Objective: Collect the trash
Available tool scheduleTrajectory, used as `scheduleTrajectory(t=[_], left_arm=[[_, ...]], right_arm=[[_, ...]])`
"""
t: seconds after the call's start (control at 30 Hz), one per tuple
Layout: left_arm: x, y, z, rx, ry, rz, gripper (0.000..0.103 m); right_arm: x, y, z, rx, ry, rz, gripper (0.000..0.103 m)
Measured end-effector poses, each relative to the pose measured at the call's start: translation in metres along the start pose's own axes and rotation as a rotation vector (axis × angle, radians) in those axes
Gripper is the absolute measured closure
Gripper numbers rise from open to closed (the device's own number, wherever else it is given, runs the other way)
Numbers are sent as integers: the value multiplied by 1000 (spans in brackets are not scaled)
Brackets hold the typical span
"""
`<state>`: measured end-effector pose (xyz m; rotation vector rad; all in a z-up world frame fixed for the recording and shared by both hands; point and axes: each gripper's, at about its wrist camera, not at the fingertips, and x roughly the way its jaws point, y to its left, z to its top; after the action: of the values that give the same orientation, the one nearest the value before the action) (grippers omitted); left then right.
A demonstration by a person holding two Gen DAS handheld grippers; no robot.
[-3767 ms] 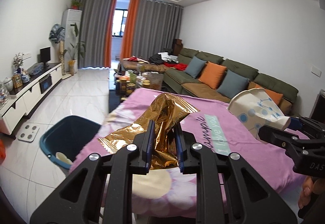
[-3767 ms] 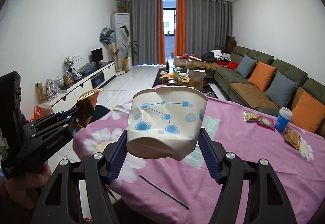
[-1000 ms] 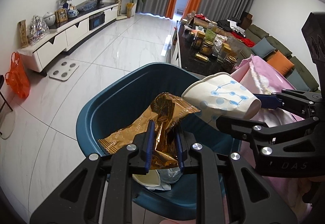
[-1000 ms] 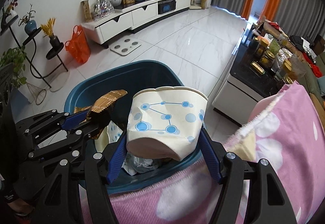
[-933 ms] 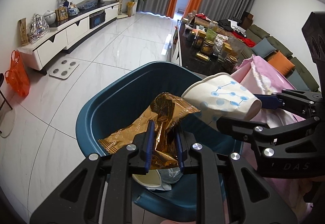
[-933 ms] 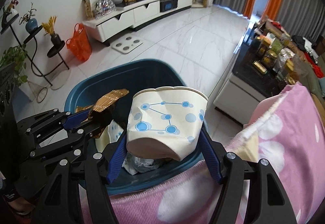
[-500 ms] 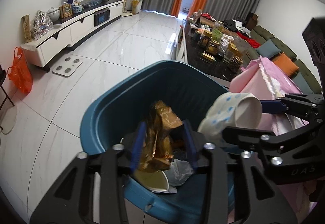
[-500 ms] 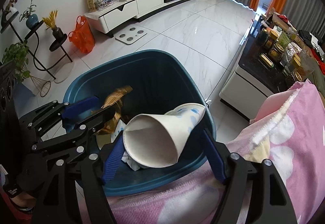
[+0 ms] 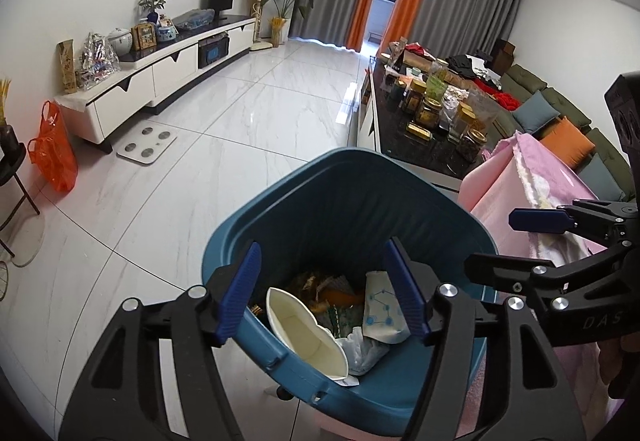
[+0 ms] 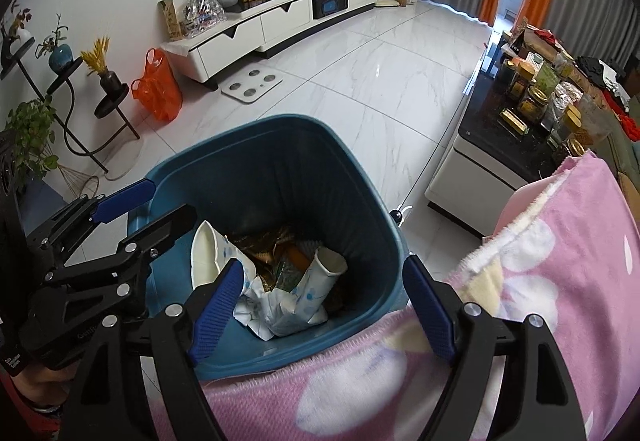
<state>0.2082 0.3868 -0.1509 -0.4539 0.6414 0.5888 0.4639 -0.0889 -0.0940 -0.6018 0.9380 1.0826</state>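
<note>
Left wrist view: the left gripper [image 9: 326, 291] is held above the bin [image 9: 340, 197], jaws spread wide apart, nothing between them. Inside the bin, trash is seen: a crushed white cup [image 9: 306, 333] at the near-left wall, a dotted cup [image 9: 380, 315] to its right, gold wrapper [image 9: 316, 283] bits behind them, and crumpled white paper [image 9: 360, 351] near the front. The right gripper [image 9: 508, 241] is seen just right of the bin rim, fingers apart and empty. A pink cloth [image 9: 532, 169] hangs right of the bin; a dark surface [image 9: 394, 137] w/ jars lies behind the bin. A scale [image 9: 146, 146] and orange bag [image 9: 54, 153] sit on the floor, well left of the bin.

Right wrist view: the right gripper [image 10: 326, 293] is held over the near rim of the bin [image 10: 276, 145], jaws wide apart, empty. In the bin, the dotted cup [image 10: 316, 289] lies tilted, mouth up, near the middle; the crushed cup [image 10: 210, 255] leans at the left wall; wrapper [image 10: 264, 241] scraps are seen between and behind them; the paper [image 10: 266, 307] lies at the front. The left gripper [image 10: 160, 205] is seen at the bin's left rim, fingers apart, nothing held. The cloth [image 10: 540, 281] covers the area right of and in front of the bin.
</note>
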Motion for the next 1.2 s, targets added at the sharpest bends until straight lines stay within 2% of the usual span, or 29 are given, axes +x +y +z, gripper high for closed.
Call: scheduleTrajectory(t=[0.17, 0.4, 0.47, 0.6, 0.87, 1.2], left_arm=[[-20, 4, 5, 4, -35, 3, 29], [-52, 0, 15, 16, -95, 6, 16], [-63, -4, 19, 18, -116, 6, 7], [-82, -12, 24, 30, -147, -5, 6], [-121, -42, 30, 61, -190, -22, 6], [-179, -94, 27, 122, -256, -100, 6]], right_arm=[[-16, -6, -2, 10, -38, -7, 23], [-45, -17, -7, 33, -112, -30, 14], [-56, -20, -12, 40, -142, -48, 11], [-77, -31, -21, 62, -198, -75, 7], [-118, -52, -49, 125, -281, -124, 7], [-182, -84, -117, 245, -394, -205, 7]])
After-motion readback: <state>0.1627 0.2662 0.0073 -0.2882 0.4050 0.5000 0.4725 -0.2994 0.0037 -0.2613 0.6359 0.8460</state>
